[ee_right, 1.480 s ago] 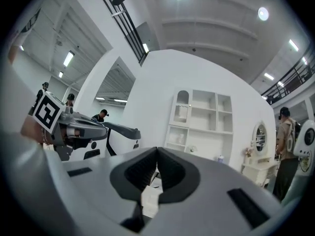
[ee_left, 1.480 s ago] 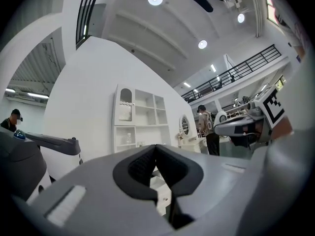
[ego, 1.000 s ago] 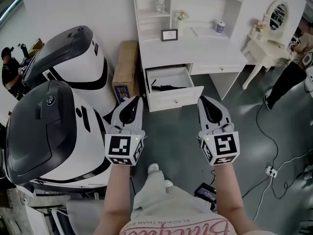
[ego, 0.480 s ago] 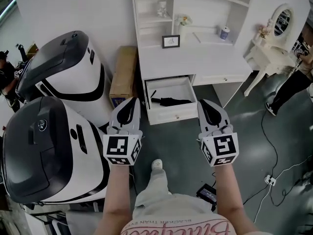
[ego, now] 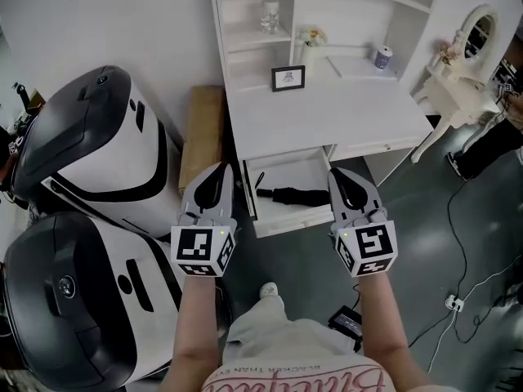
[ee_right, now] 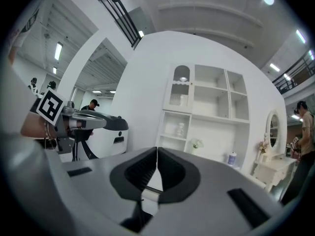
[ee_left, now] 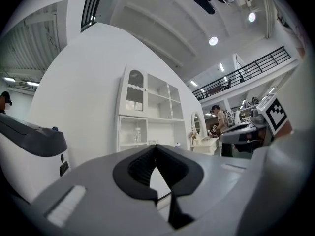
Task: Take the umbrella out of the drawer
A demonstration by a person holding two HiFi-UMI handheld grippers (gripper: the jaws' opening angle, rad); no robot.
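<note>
two white machines (ego: 90, 162) stand left of the open drawer (ego: 288, 221), with a box (ego: 202, 129) between them and it. the left gripper (ego: 221, 170) hangs by the drawer's left edge, jaws pressed together on nothing. inside the drawer a folded black umbrella (ego: 296, 194) lies crosswise. the right gripper (ego: 337, 174) hangs by the drawer's right edge, jaws likewise together, empty.

Grey left claw (ego: 221, 167), grey right claw (ego: 336, 171), black-and-white marker cubes (ego: 203, 250), pink lettered shirt (ego: 302, 380), pale trousers (ego: 270, 333).
</note>
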